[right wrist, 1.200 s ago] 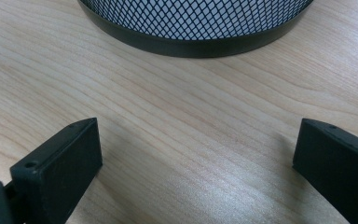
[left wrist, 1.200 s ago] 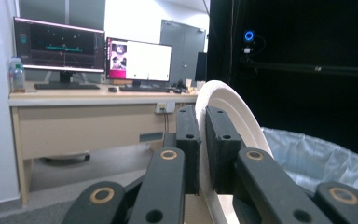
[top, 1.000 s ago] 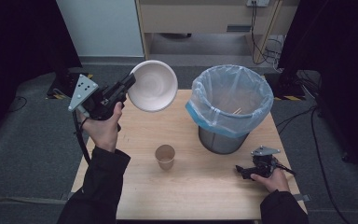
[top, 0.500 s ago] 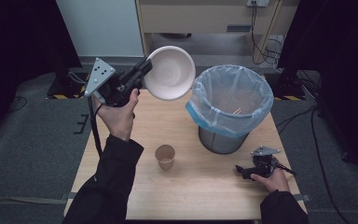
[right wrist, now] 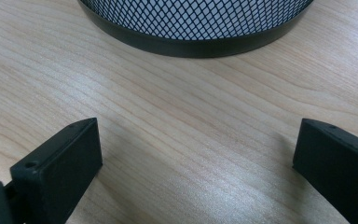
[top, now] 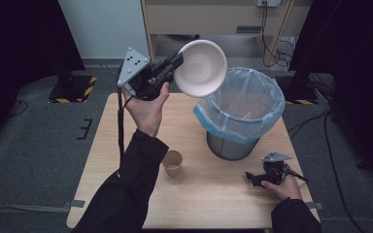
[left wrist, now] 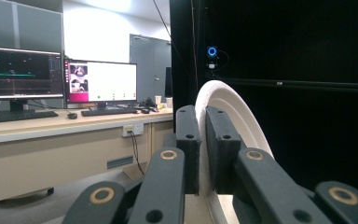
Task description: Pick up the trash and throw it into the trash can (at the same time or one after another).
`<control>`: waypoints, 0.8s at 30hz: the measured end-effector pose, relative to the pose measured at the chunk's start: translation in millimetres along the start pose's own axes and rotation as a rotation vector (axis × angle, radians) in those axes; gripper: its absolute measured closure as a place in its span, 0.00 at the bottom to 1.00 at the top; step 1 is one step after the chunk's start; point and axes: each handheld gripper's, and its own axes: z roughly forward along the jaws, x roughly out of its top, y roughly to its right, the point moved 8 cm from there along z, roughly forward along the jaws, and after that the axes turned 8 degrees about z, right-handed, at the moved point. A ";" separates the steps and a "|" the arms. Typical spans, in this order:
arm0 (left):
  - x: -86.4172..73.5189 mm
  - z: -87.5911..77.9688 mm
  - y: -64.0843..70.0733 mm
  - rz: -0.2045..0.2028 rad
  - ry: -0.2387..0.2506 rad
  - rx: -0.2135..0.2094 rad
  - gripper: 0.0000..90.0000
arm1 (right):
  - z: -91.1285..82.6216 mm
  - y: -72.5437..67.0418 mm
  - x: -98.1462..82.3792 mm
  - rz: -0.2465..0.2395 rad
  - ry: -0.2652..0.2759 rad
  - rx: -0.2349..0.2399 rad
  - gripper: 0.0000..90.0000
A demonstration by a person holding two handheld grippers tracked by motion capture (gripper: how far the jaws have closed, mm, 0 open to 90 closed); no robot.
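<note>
My left gripper is raised high above the table's far left part, shut on the rim of a white paper bowl. The bowl is tipped on edge, just left of the bin's mouth. In the left gripper view the bowl's rim is pinched between the jaws of my left gripper. A mesh bin lined with a blue plastic bag stands on the table's right half. My right gripper rests low on the table near the front right, open, with bare wood between the jaws of my right gripper.
A small brown paper cup stands upright near the table's middle, left of the bin. The wooden table has black curtains at both sides. The bin's black base lies just ahead of the right gripper. A desk with monitors stands beyond.
My left gripper has carried the bowl up and to the right, closer to the bin's mouth. The right gripper has stayed in place.
</note>
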 end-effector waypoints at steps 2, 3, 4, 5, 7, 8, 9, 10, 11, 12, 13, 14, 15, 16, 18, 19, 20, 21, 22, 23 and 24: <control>1.3 4.9 2.8 0.001 0.004 -0.004 0.94 | -0.1 -0.1 0.0 0.002 -0.001 0.000 0.02; 2.1 7.8 3.4 0.009 0.011 -0.002 0.94 | -0.1 -0.1 0.0 0.002 -0.001 0.000 0.02; 2.0 11.3 5.2 0.014 0.009 -0.002 0.94 | -0.1 -0.1 0.0 0.002 -0.001 0.000 0.02; 1.6 14.0 7.3 0.015 0.007 -0.005 0.94 | -0.1 -0.1 0.0 0.002 -0.001 0.000 0.02; 0.7 18.9 10.6 0.020 0.003 -0.010 0.94 | -0.1 -0.1 0.0 0.002 -0.001 0.000 0.02; -0.1 22.4 12.9 0.022 0.000 -0.014 0.94 | -0.1 -0.1 0.0 0.002 -0.001 0.000 0.02; -0.6 25.3 14.7 0.021 -0.001 -0.016 0.94 | 0.0 -0.2 0.0 0.002 -0.001 0.000 0.02; -1.1 27.5 16.1 0.021 -0.004 -0.018 0.94 | -0.1 -0.2 0.0 0.002 -0.001 0.000 0.02; -1.7 31.3 17.9 0.025 -0.006 -0.018 0.94 | 0.0 -0.2 0.0 0.002 -0.001 0.000 0.02; -2.2 34.5 20.0 0.024 -0.008 -0.023 0.94 | 0.0 -0.2 0.0 0.002 -0.001 0.000 0.02; -3.5 37.6 22.6 0.015 -0.013 -0.031 0.94 | 0.0 -0.2 0.0 0.002 -0.001 0.000 0.02; -4.5 41.0 24.3 0.014 -0.017 -0.033 0.94 | 0.0 -0.2 0.0 0.002 -0.001 0.000 0.02; -5.9 44.3 26.1 0.018 -0.025 -0.036 0.94 | 0.0 -0.2 0.0 0.002 -0.001 0.000 0.02; -6.7 46.8 27.4 0.021 -0.027 -0.037 0.94 | 0.0 -0.2 0.0 0.002 -0.001 0.000 0.02; -9.2 53.1 31.4 0.021 -0.033 -0.043 0.94 | 0.0 -0.2 0.0 0.002 -0.001 0.000 0.02; -10.7 56.9 33.5 0.023 -0.036 -0.046 0.94 | 0.0 -0.2 0.0 0.002 -0.001 0.000 0.02; -12.0 60.2 35.4 0.022 -0.039 -0.049 0.94 | 0.0 -0.1 0.0 0.002 -0.001 0.000 0.02; -13.3 63.8 37.4 0.022 -0.042 -0.050 0.94 | 0.0 -0.2 0.0 0.002 -0.001 0.000 0.02; -14.8 67.2 39.1 0.025 -0.047 -0.051 0.94 | 0.0 -0.1 0.0 0.002 -0.001 0.000 0.02; -16.1 69.7 40.4 0.030 -0.055 -0.053 0.94 | 0.0 -0.2 0.0 0.002 -0.001 0.000 0.02; -17.5 73.3 42.4 0.030 -0.058 -0.054 0.94 | -0.1 -0.2 0.0 0.002 -0.001 0.000 0.02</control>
